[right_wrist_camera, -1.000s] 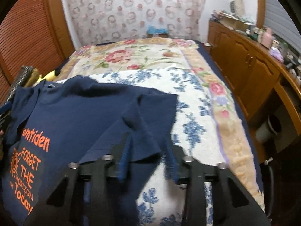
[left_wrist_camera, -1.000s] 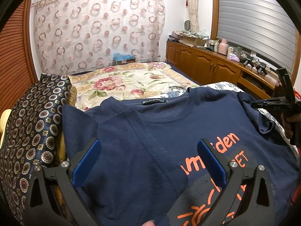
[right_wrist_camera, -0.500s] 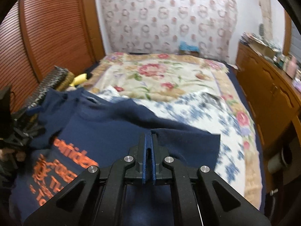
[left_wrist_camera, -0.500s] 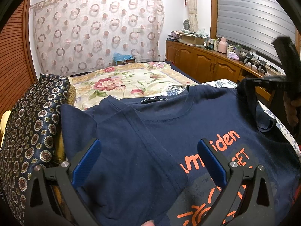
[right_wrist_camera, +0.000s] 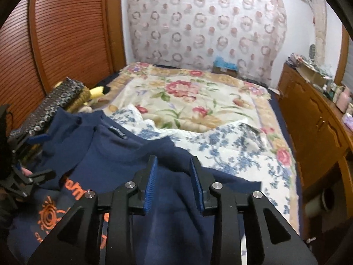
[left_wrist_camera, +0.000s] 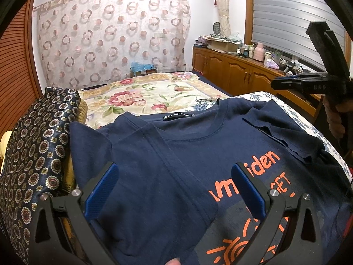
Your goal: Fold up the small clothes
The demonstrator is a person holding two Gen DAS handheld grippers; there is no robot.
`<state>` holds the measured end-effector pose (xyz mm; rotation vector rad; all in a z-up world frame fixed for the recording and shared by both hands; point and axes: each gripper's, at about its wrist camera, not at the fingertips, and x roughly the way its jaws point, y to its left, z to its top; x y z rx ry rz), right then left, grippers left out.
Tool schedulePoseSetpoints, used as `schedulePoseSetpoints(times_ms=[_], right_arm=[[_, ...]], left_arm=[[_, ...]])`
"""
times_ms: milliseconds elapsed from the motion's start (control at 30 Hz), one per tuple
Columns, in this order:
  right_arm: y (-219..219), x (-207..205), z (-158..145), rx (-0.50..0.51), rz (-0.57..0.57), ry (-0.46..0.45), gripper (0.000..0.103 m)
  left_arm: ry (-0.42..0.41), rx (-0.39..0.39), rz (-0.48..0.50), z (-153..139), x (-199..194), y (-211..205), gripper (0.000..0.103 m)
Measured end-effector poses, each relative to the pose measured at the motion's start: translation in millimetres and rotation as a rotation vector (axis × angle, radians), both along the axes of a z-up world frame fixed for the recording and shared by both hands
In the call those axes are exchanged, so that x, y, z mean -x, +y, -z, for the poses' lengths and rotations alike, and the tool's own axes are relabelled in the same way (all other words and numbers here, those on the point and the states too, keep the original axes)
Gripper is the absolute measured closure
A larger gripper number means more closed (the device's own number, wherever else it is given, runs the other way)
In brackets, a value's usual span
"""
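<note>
Navy T-shirt flat on bed, print up. Both sleeves folded inward; body fold left (judging). Collar far, hem near, long axis near-far. Left gripper released, wide over left sleeve. Right gripper opening, right sleeve fabric between jaws, not pinched.

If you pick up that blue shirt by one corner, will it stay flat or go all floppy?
Probably floppy: the navy T-shirt already shows creases and a folded-over sleeve. It likely drapes and sags, being thin cloth, so it seems light.
</note>
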<state>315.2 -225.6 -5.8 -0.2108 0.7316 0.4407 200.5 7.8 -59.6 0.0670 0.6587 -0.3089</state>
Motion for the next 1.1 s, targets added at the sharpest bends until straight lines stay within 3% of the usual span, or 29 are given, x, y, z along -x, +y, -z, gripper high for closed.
schedulePoseSetpoints(times_ms=[467, 867, 1100], right_arm=[[-41.8, 61.4, 38.9, 0.034, 0.049, 0.108, 0.070], [-26.2, 102.0, 60.4, 0.048, -0.037, 0.162, 0.070], [-19.7, 112.9, 71.8, 0.119, -0.071, 0.156, 0.071]], left_arm=[[0.004, -0.029, 0.015, 2.4, -1.2, -6.8, 0.001], [0.017, -0.066, -0.001, -14.7, 20.9, -2.0, 0.001], [0.041, -0.054, -0.053, -14.1, 44.7, 16.2, 0.001]])
